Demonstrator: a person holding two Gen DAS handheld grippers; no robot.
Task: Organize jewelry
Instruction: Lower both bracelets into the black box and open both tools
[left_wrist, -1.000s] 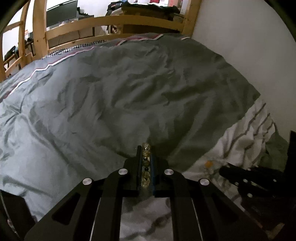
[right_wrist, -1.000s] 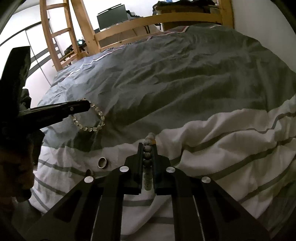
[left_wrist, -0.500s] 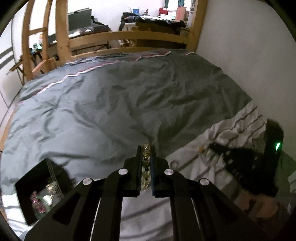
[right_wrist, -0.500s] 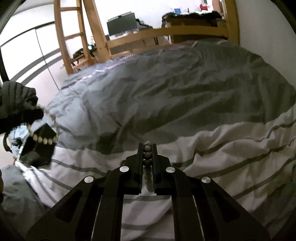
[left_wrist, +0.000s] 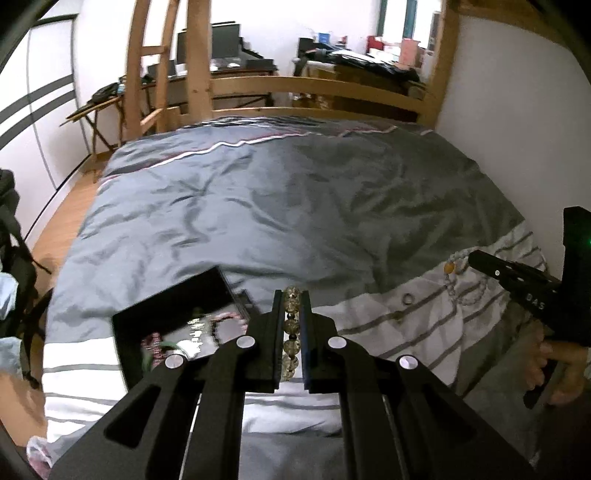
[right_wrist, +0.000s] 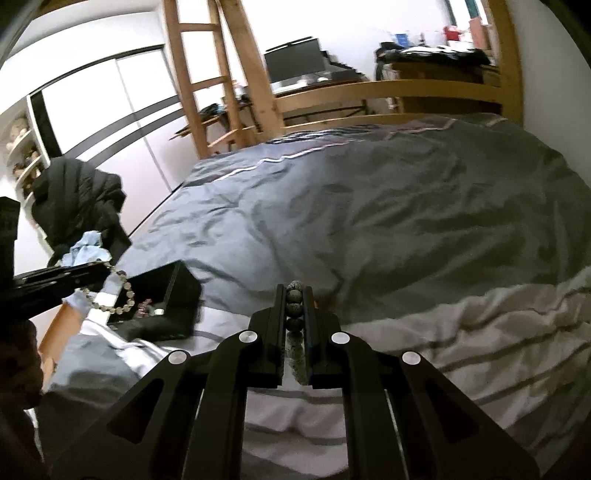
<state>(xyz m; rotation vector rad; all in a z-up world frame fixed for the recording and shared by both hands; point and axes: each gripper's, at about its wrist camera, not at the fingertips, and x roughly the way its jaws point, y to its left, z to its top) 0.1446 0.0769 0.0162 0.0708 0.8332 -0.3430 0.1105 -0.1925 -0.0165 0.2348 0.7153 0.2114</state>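
Note:
My left gripper (left_wrist: 290, 295) is shut on a clear yellowish bead bracelet (left_wrist: 289, 325) and holds it above the bed, just right of an open black jewelry box (left_wrist: 177, 314) with pink beads inside. In the right wrist view that bracelet (right_wrist: 110, 291) hangs over the box (right_wrist: 162, 299). My right gripper (right_wrist: 294, 290) is shut on a grey speckled bead bracelet (right_wrist: 294, 306); in the left wrist view it (left_wrist: 461, 269) dangles at the right with an orange bead. A small ring (left_wrist: 407, 298) lies on the striped sheet.
A grey duvet (left_wrist: 295, 206) covers the bed, with a white striped sheet (left_wrist: 369, 332) at the near end. A wooden bed frame and ladder (right_wrist: 221, 74) stand behind, a white wall to the right, a dark jacket (right_wrist: 77, 199) at the left.
Both grippers have lifted and swung left with their bracelets. The black box has come into view and now lies just below and left of the left gripper.

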